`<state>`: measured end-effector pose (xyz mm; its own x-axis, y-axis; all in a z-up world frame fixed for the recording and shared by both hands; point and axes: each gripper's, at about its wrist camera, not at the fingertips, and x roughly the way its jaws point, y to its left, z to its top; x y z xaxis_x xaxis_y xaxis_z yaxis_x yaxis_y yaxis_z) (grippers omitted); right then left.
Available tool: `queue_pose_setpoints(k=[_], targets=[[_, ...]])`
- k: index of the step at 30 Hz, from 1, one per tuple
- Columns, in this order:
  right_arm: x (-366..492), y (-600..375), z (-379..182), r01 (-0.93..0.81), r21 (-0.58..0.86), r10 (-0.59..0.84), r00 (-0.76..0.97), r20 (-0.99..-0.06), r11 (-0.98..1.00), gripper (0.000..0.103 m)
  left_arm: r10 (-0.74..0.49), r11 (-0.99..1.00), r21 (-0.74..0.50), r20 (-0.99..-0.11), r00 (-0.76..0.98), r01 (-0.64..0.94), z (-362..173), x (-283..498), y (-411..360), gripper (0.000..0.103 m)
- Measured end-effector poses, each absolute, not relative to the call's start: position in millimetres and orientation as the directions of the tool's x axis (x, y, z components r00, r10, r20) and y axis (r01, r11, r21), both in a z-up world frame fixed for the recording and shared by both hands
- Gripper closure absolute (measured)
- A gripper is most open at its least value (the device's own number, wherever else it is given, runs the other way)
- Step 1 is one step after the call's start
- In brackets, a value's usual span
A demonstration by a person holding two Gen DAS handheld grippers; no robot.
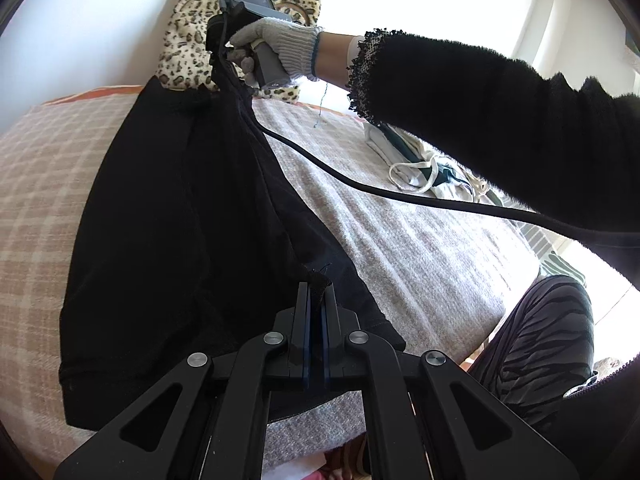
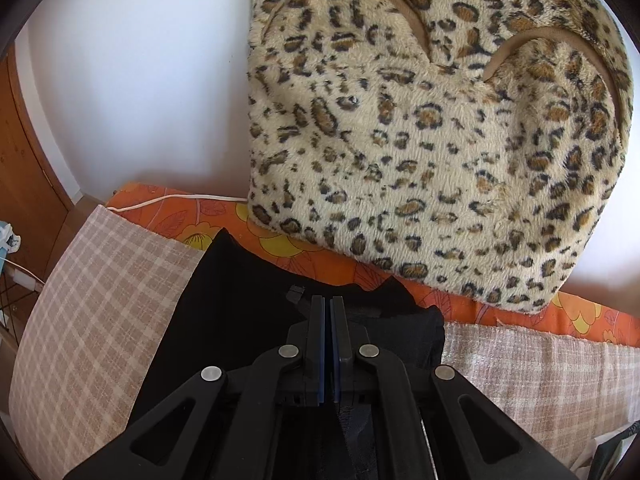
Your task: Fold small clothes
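A black garment (image 1: 168, 208) is stretched over the checked blanket (image 1: 36, 184) on the bed. My left gripper (image 1: 316, 286) is shut on its near edge. My right gripper (image 2: 329, 300) is shut on the far end of the same garment (image 2: 240, 304), close to the leopard-print cushion (image 2: 440, 140). In the left wrist view the right gripper (image 1: 218, 60) shows at the far end, held by a gloved hand, with the garment hanging from it.
A pile of pale clothes (image 1: 416, 168) lies at the right on the grey blanket (image 1: 400, 240). A black cable (image 1: 360, 186) crosses the bed. The leopard cushion (image 1: 192, 40) leans on the white wall. An orange flowered sheet (image 2: 224, 220) shows under the blankets.
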<state>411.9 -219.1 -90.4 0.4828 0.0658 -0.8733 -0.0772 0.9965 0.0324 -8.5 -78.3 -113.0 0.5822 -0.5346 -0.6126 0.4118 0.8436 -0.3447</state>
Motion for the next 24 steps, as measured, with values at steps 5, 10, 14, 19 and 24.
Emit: queue_pose_setpoints(k=[5, 10, 14, 19, 24], targets=[[421, -199, -107, -0.093, 0.025, 0.064, 0.452, -0.89, 0.995, 0.1, -0.506, 0.861, -0.321, -0.627, 0.593, 0.395, -113, -13, -72, 0.1], [415, -202, -93, -0.107, 0.167, 0.197, 0.47, -0.861, 0.98, 0.063, -0.493, 0.868, -0.319, -0.646, 0.583, 0.38, -108, -23, -56, 0.091], [400, -217, -63, -0.114, 0.213, 0.241, 0.503, -0.83, 0.97, 0.063, -0.421, 0.901, -0.225, -0.662, 0.62, 0.371, -101, -32, -39, 0.089], [378, -224, -49, -0.162, 0.259, 0.305, 0.466, -0.83, 0.952, 0.061, -0.351, 0.924, -0.138, -0.679, 0.645, 0.358, -100, -27, -21, 0.063], [368, -204, -62, -0.226, 0.235, 0.311, 0.405, -0.86, 0.945, 0.052, -0.306, 0.929, -0.067, -0.691, 0.655, 0.363, -104, -26, -20, 0.058]])
